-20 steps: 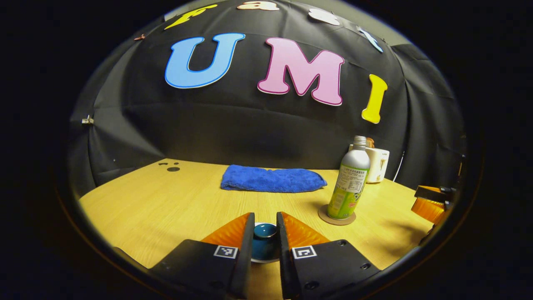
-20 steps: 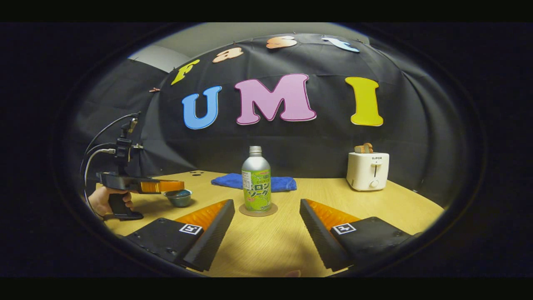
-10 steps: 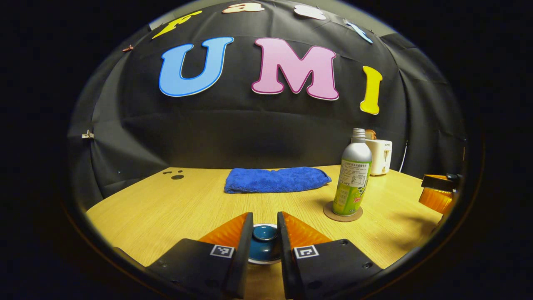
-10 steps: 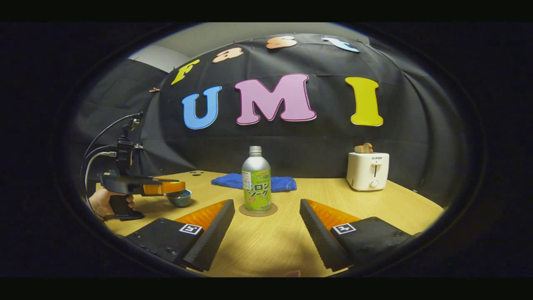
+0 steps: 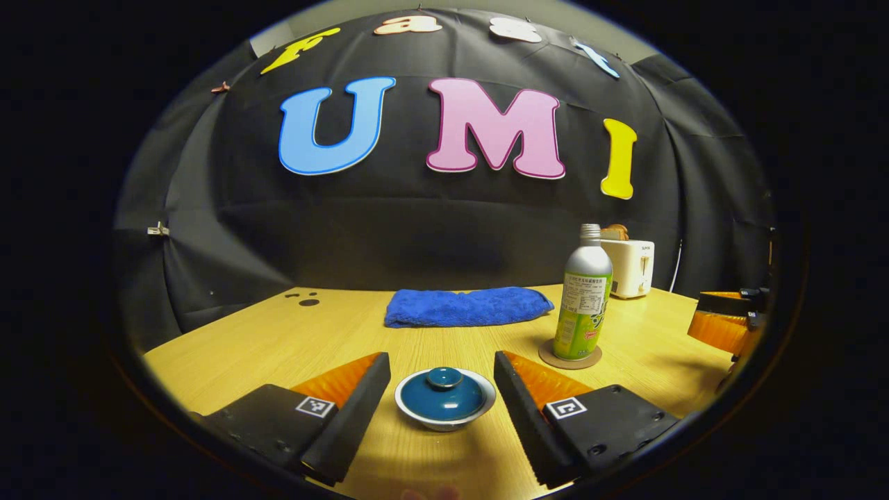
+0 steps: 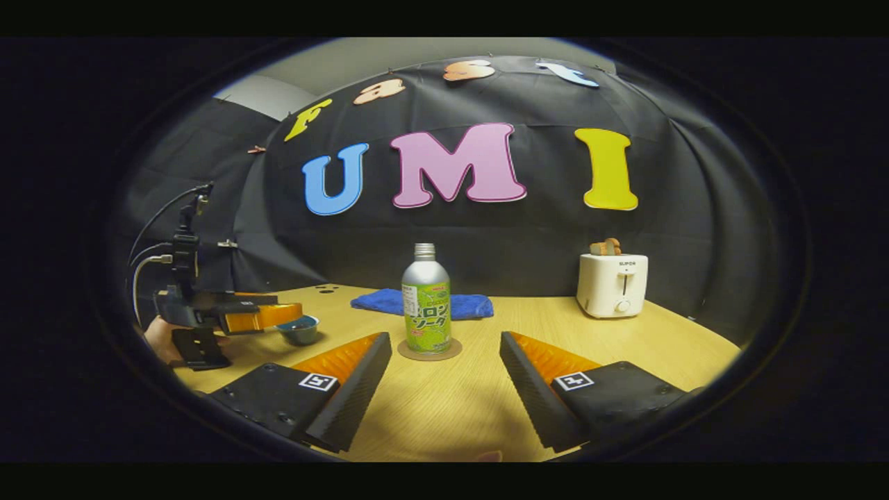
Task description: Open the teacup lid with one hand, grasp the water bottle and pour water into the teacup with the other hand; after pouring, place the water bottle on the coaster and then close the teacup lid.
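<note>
Left gripper view, left gripper (image 5: 442,382) jaws open around round glazed lid (image 5: 444,394), right gripper (image 6: 444,354) jaws open

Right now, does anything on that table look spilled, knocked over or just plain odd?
Nothing stands out. The bottle stands upright on its coaster, the lid sits level on the teacup, and the blue towel lies folded at the back. The wood shows no wet patches. Both claws, left and right, are open.
</note>
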### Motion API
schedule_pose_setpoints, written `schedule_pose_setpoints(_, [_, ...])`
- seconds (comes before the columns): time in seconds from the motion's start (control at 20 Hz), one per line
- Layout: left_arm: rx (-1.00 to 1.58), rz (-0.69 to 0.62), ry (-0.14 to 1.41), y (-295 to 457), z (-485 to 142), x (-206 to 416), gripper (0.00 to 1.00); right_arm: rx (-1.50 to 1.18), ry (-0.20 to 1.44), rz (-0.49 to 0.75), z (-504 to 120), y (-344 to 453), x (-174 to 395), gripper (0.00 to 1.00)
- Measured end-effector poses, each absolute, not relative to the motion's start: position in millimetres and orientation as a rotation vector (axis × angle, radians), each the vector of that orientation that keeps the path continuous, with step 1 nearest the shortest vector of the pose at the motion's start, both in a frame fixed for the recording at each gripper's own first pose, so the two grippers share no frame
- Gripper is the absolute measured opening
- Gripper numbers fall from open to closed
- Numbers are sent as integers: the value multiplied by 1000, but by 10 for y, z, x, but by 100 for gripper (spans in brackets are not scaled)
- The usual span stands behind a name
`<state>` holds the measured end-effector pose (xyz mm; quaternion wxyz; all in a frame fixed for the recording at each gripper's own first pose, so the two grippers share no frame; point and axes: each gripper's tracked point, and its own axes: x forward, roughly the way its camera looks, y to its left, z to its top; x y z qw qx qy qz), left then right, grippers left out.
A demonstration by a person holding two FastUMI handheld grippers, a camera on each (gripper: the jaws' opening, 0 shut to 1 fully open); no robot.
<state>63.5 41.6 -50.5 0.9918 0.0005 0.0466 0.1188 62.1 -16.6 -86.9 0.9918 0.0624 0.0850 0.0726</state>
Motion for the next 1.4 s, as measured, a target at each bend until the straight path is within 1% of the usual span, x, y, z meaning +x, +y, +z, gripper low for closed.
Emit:
schedule_pose_setpoints(0.15, [13,262,46,379,-438,523,95,125,171,145,-868,-165,625,98])
schedule_pose_setpoints(0.45, [19,228,23,269,-418,459,94,125,171,138,-869,-179,632,98])
schedule_pose_setpoints(0.6, [20,150,22,105,-409,526,95,124,170,139,-867,-175,626,97])
schedule_pose_setpoints(0.8, [18,232,25,272,-418,486,94,124,170,139,-871,-173,624,98])
schedule_pose_setpoints(1.4, [17,247,25,269,-422,468,94,124,170,139,-871,-175,629,97])
